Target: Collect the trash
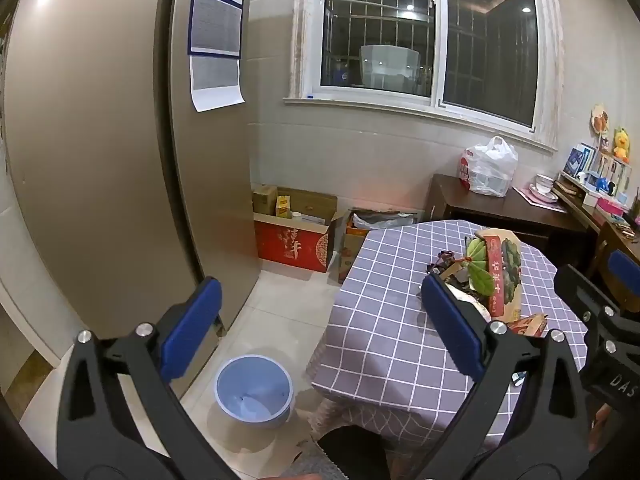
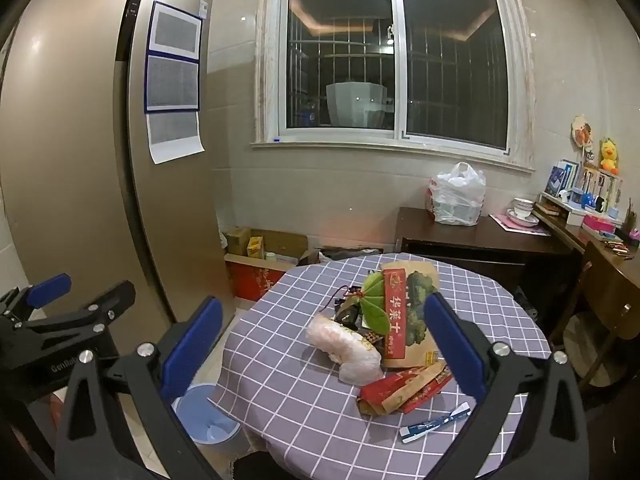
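A pile of trash lies on the round table with the purple checked cloth: a brown paper bag with a red label, a crumpled white plastic bag, a red and brown wrapper, a small blue and white packet, a green leaf. My right gripper hovers open above the near side of the pile, touching nothing. My left gripper is open and empty over the table's left edge. A light blue bin stands on the floor left of the table.
A tall beige fridge stands at the left. Cardboard boxes sit on the floor under the window. A dark wooden desk carries a white plastic bag and dishes. A wooden chair is right of the table.
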The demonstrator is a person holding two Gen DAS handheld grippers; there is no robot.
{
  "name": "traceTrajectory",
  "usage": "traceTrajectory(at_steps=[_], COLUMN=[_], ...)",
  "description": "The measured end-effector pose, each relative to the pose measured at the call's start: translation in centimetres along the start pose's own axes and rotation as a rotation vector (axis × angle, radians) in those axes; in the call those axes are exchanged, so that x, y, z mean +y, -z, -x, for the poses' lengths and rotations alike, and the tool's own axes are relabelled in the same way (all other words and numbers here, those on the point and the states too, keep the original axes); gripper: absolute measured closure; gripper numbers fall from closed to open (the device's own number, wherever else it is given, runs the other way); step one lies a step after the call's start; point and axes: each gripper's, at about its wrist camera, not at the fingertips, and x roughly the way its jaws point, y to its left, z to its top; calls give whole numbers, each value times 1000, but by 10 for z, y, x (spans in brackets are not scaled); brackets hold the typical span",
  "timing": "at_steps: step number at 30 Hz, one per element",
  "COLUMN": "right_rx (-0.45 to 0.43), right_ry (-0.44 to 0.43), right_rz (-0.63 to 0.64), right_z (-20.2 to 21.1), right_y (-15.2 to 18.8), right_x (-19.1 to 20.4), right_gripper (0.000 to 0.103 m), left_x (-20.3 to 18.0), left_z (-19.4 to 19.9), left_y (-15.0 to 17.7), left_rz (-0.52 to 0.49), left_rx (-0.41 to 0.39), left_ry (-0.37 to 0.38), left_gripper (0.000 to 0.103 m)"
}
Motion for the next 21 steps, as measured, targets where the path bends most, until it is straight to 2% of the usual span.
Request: traceTrajectory(at_steps=[21], right_rx=[2], right_ry=[1], right_rz=[2], right_z=[-9], right_y=[-3], right_x=[5], right_gripper=[5], left_x=[-5], left_z=[-5], left_y=[2], left_rz=[-13], left_rx=[-2], left_ry=[-1], left_gripper=[6])
